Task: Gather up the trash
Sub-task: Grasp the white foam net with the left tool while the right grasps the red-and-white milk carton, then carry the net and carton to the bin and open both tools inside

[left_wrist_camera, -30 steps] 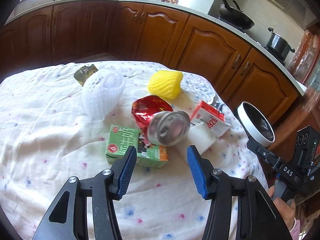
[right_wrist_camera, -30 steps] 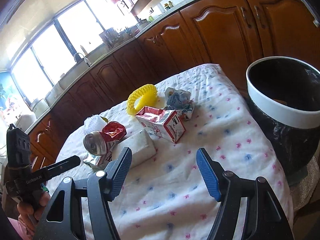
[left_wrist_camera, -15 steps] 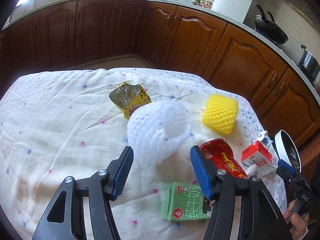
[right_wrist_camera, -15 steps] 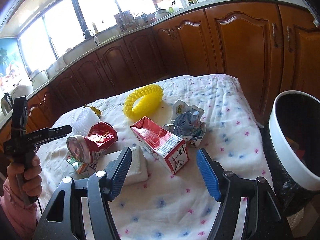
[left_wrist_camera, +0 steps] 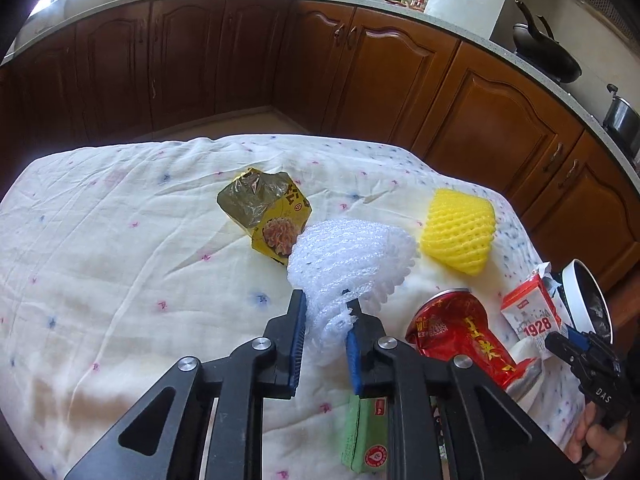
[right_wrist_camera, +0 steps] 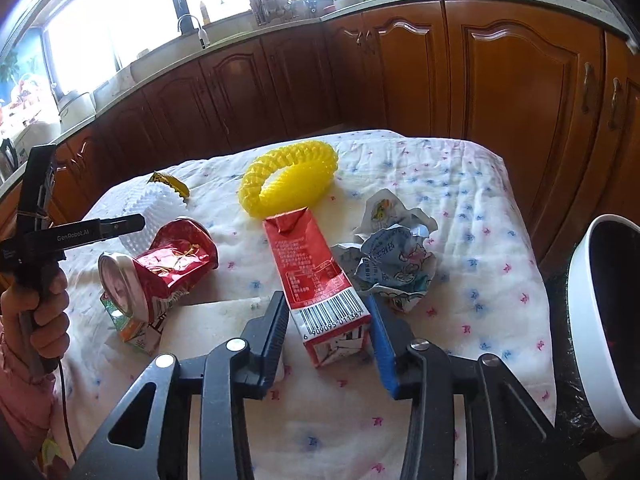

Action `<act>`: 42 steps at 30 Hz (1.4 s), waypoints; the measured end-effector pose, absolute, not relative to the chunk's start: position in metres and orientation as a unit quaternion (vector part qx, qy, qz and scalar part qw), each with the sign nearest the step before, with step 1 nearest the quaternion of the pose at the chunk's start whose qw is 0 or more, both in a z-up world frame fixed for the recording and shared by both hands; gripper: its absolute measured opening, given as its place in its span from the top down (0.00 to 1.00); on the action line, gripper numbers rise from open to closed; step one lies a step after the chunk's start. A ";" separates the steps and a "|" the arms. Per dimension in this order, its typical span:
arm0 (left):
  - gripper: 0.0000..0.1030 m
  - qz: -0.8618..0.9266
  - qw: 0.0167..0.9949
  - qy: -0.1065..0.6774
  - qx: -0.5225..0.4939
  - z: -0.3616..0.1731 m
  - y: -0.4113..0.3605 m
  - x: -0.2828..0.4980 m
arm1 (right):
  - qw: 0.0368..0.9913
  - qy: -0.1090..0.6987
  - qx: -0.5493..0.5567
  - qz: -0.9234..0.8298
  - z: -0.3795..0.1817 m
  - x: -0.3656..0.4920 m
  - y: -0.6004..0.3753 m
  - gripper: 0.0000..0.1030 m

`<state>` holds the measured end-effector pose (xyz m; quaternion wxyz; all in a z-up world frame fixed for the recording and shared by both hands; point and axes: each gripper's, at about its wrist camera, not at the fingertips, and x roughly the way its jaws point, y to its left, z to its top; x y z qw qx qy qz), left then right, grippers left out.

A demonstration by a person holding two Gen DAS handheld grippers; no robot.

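Note:
A white foam net (left_wrist_camera: 348, 252) lies on the cloth-covered table (left_wrist_camera: 100, 260). My left gripper (left_wrist_camera: 326, 340) is closing, and its blue pads pinch the net's near end. A red milk carton (right_wrist_camera: 308, 264) lies lengthwise toward me. My right gripper (right_wrist_camera: 328, 332) is closing around the carton's barcode end, with both pads against its sides. The bin (right_wrist_camera: 588, 320), white-rimmed with a black liner, stands off the table's right edge.
More trash lies on the cloth: a yellow foam net (left_wrist_camera: 460, 232), a crushed red can (left_wrist_camera: 460, 332) on a green carton (left_wrist_camera: 364, 436), a yellow snack wrapper (left_wrist_camera: 268, 208), a crumpled blue-white wrapper (right_wrist_camera: 396, 260) and a white napkin (right_wrist_camera: 224, 312). Wooden cabinets surround the table.
My left gripper swung left from the can to the white foam net and closed on it. My right gripper moved up to the red carton and narrowed around its end.

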<state>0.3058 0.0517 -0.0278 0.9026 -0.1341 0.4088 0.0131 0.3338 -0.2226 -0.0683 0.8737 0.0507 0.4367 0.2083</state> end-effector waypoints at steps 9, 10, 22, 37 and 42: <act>0.85 -0.017 0.922 0.355 -0.151 0.018 0.045 0.255 | 0.882 0.408 0.124 0.202 -0.051 0.302 -0.243 0.65; 0.85 -0.026 0.924 0.351 -0.153 0.024 0.041 0.250 | 0.884 0.403 0.129 0.197 -0.048 0.297 -0.246 0.65; 0.85 -0.149 0.909 0.364 -0.140 0.040 -0.021 0.223 | 0.900 0.371 0.179 0.139 -0.030 0.251 -0.295 0.67; 0.85 -0.226 0.878 0.410 -0.101 0.017 -0.107 0.263 | 0.909 0.347 0.221 0.068 -0.025 0.223 -0.367 0.67; 0.85 -0.246 0.872 0.414 -0.086 0.015 -0.140 0.280 | 0.911 0.339 0.229 0.048 -0.023 0.221 -0.386 0.67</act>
